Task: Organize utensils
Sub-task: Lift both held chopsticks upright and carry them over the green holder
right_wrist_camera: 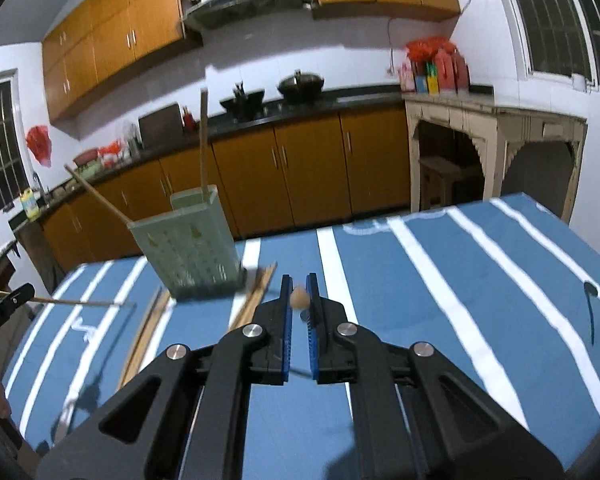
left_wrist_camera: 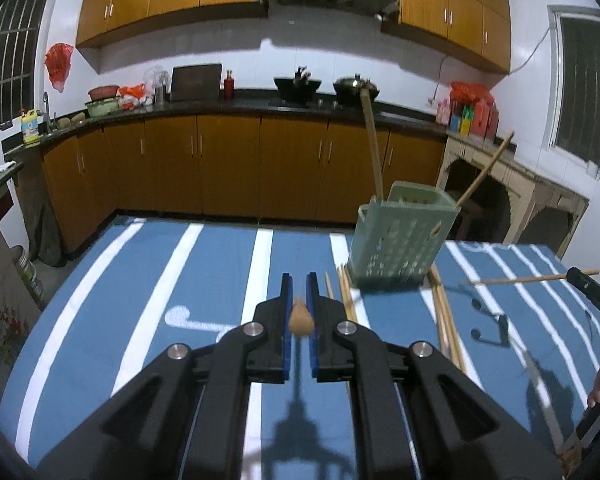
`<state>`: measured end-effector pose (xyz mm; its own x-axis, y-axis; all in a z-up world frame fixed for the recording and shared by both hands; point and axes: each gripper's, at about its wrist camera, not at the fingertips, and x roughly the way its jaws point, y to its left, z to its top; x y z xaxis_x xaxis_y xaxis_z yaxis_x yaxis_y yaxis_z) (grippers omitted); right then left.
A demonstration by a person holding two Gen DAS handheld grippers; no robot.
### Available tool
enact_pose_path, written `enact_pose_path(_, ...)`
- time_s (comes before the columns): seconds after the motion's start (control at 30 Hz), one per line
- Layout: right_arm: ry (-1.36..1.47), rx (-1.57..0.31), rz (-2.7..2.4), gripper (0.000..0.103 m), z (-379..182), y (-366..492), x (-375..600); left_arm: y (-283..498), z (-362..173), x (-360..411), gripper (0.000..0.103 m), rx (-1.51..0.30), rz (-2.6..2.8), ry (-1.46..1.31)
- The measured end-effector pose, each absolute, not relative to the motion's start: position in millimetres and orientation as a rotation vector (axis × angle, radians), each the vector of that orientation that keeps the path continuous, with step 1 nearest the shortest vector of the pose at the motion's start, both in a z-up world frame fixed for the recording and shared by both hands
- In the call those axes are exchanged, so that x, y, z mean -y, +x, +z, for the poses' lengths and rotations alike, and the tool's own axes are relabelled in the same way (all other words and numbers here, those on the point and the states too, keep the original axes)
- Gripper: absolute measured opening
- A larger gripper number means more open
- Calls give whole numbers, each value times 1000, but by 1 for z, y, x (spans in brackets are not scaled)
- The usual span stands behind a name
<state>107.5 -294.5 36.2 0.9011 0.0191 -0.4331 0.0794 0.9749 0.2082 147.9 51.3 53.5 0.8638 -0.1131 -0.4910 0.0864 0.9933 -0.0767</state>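
The left gripper (left_wrist_camera: 299,292) is closed tight on one chopstick (left_wrist_camera: 301,318). The stick points straight at the camera, so only its round brown end shows between the blue pads. The right gripper (right_wrist_camera: 299,292) pinches a chopstick (right_wrist_camera: 300,298) the same way. Each is held end-on, probably so it can go down into the green holder (left_wrist_camera: 400,240). That holder stands on the counter (left_wrist_camera: 220,272) with its blue striped cloth, and two chopsticks (left_wrist_camera: 374,148) already lean inside it, sticking up high. More loose chopsticks (left_wrist_camera: 446,320) lie flat on the cloth, just beside the holder. They are waiting their turn, I think.
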Motion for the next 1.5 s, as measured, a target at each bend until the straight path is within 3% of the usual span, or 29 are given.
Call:
enact_pose_path(0.57, 255, -356, 31, 7, 86, 121, 297, 152, 100, -52, 8, -431, -140, -77)
enact_pose_path(1.07, 212, -108, 156, 7, 178, 137, 258, 167, 193, -3, 8, -242, -276, -103)
enact_pose_path(1.3, 210, -92, 136, 7, 179, 174, 245, 202, 218, 20, 8, -164, -231, -127)
enact_pose_path(1.5, 198, -160, 128, 7, 152, 197, 237, 239, 193, 32, 8, -226, -206, -125)
